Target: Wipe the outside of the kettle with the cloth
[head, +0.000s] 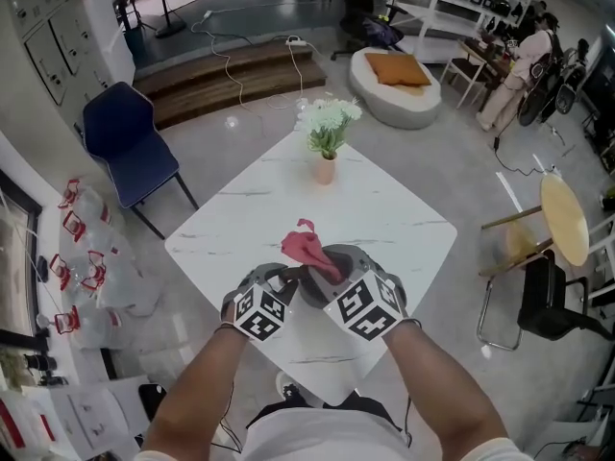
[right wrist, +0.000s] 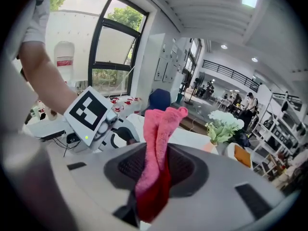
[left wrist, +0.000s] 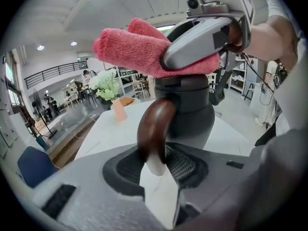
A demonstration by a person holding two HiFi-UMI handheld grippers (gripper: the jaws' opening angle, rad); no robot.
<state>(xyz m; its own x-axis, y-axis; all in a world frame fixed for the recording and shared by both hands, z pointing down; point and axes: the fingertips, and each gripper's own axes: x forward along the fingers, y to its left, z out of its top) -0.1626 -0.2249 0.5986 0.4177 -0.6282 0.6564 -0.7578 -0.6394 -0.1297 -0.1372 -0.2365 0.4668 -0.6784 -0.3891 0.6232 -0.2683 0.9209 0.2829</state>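
Note:
A grey kettle [head: 338,260] stands near the front of the white marble table [head: 394,224], between my two grippers. Its brown curved handle [left wrist: 154,126] sits between the pads of my left gripper [left wrist: 157,165], which is closed on it. The kettle body [left wrist: 192,114] rises just beyond. My right gripper [right wrist: 154,177] is shut on a pink cloth [right wrist: 156,143] that sticks up from its jaws. In the head view the cloth [head: 307,246] lies over the kettle's top. The left gripper view shows the cloth [left wrist: 139,47] pressed above the kettle by the right gripper [left wrist: 202,44].
A small vase of white flowers [head: 327,137] stands at the table's far side. A blue chair [head: 125,133] is off the far left corner. To the right stand a round wooden table [head: 562,217] and a black chair [head: 553,301]. Bags [head: 91,267] lie on the floor at left.

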